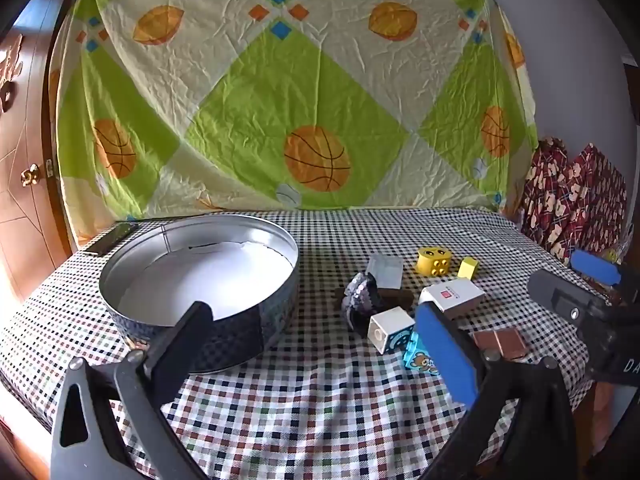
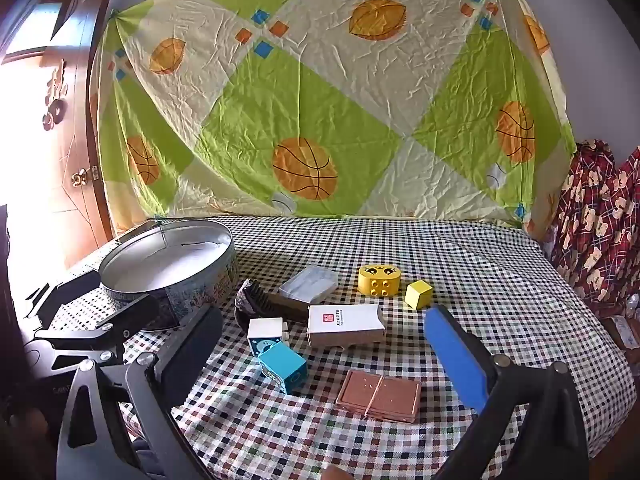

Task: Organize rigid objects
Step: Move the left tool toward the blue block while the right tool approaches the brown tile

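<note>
While both grippers hovered above the checked cloth on the tabletop (image 2: 460, 264), nothing had yet been picked up: the left gripper (image 1: 320, 344) and the right gripper (image 2: 328, 356) each had their fingers spread wide and empty. The round tin (image 1: 256, 320) sat on the left side, its bottom lined with white paper and nothing else visible in it. The loose pieces lay clustered to its right: a white block (image 2: 264, 330) touching a blue block (image 2: 284, 368), a white carton (image 2: 344, 326), a dark comb (image 2: 272, 304), a clear case (image 2: 308, 284), a yellow face block (image 2: 378, 280), a small yellow cube (image 2: 418, 294) and a brown card stack (image 2: 378, 400) bound by a rubber band.

The step appeared to be choosing a first piece for the tin. The blue block looked the sensible pick for the right gripper, being nearest and squarest. Coming down over its flat sides, rather than across a corner, would likely keep it from twisting, and approaching clear of the white block should avoid nudging that one. The flat card stack would probably be hardest, lying low against soft cloth.
</note>
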`<state>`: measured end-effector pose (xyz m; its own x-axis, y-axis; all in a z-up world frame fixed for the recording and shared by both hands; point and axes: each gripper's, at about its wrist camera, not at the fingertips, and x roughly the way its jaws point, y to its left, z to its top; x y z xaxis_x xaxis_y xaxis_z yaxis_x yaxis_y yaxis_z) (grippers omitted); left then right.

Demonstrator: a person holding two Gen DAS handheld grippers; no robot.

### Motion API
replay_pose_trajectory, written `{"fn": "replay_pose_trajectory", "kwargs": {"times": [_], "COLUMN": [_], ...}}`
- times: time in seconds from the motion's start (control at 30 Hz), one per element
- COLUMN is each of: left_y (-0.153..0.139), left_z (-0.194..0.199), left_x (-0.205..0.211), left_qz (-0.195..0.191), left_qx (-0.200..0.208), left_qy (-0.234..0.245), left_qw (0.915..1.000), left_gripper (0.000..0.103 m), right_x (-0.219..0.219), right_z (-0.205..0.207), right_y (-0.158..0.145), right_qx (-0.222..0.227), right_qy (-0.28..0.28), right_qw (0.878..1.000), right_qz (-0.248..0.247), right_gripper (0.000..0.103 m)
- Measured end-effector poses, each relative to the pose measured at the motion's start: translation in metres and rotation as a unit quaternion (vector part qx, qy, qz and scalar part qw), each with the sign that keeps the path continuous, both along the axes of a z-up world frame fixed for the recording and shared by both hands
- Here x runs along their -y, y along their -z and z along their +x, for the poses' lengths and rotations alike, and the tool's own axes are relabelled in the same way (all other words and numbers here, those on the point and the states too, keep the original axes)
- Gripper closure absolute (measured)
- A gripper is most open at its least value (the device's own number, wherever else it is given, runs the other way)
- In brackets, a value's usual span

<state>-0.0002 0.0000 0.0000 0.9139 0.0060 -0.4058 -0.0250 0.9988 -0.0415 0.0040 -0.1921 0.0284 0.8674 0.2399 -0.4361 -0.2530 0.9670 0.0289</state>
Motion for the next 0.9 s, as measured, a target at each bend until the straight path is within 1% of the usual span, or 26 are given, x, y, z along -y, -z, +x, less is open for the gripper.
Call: {"fn": "replay_pose_trajectory", "kwargs": {"times": [0.1, 0.13, 0.17, 0.23, 0.43, 0.9], "left_y": [0.0, 0.0, 0.003, 0.006, 0.01, 0.011], "left_z": [-0.002, -0.007, -0.004, 0.002, 0.004, 0.005], "left_x": [0.001, 0.0, 0.003, 0.004, -0.003, 0.002], "left_qz": [0.006, 0.002, 0.008, 0.009, 0.003, 0.014], "left_qx": [0.001, 0.011, 0.005, -0.01, -0.013, -0.016], "left_qy": [-0.002, -0.003, -0.004, -0.004, -0.011, -0.009], "left_qw": [1.0, 0.9999, 0.9999, 0.9999, 0.9999, 0.9997], "left_gripper": [0.0, 0.0, 0.0, 0.0, 0.0, 0.0], "right_x": [0.0, 0.0, 0.001, 0.001, 0.001, 0.006], "right_z": [0.0, 0.001, 0.0, 0.002, 0.0, -0.001], "right_y": [-0.001, -0.001, 0.002, 0.004, 0.003, 0.007], "right_qx": [0.0, -0.001, -0.003, -0.006, -0.008, -0.017], "right_qy": [0.001, 0.001, 0.0, -0.001, -0.001, 0.0], "right_qw": [1.0, 1.0, 1.0, 1.0, 1.0, 1.0], "right_qz": [-0.001, -0.002, 0.0, -0.002, -0.002, 0.011], "right_gripper": [0.001, 0.001, 0.001, 0.001, 0.001, 0.001]}}
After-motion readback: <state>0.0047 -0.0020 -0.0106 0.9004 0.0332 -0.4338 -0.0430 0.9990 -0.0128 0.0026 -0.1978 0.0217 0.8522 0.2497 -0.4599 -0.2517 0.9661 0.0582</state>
